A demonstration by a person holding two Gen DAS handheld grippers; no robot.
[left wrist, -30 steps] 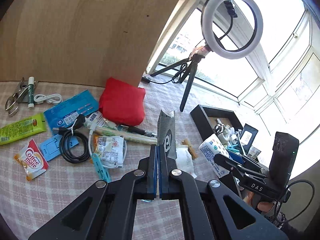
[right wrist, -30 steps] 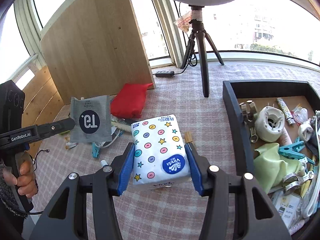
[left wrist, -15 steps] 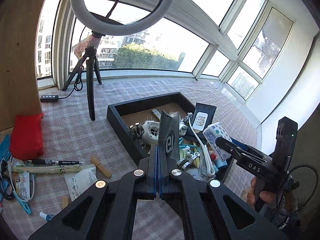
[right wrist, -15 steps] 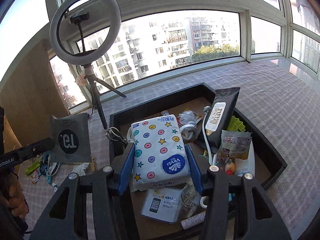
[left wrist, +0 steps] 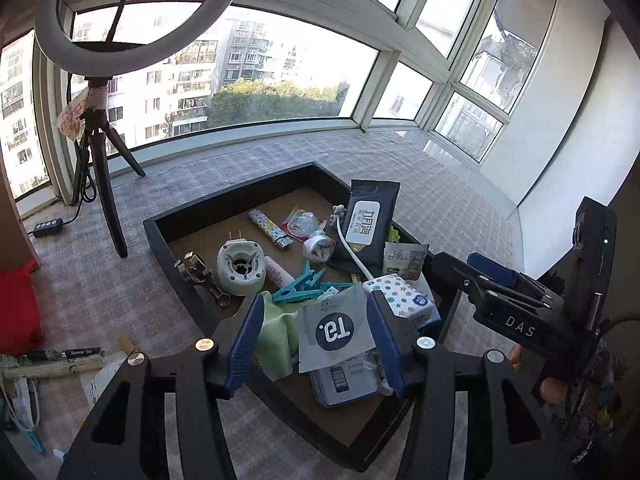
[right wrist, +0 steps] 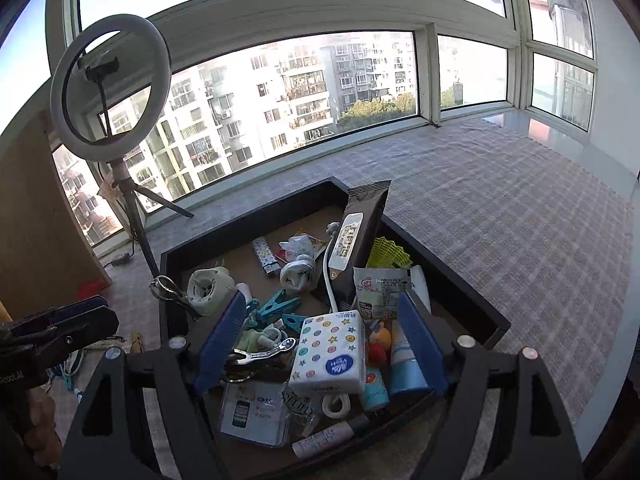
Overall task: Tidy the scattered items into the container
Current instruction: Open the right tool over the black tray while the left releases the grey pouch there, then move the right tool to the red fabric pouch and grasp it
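The black tray holds several items, among them a dark wipes pack and teal pegs. Above its near corner my left gripper has its jaws opening. The grey "T9" sachet lies loose between them, close to the right pad. In the right wrist view, my right gripper hangs over the tray with its jaws opening. The spotted tissue pack rests on the pile between its fingers, clear of both pads.
A ring light on a tripod stands left of the tray. A red pouch, a pen and a wooden peg lie on the checked cloth at left. A wooden board stands far left.
Both grippers swung from the cluttered cloth to above the tray. The left jaws, shut on the sachet, have opened. The right jaws have let go of the tissue pack.
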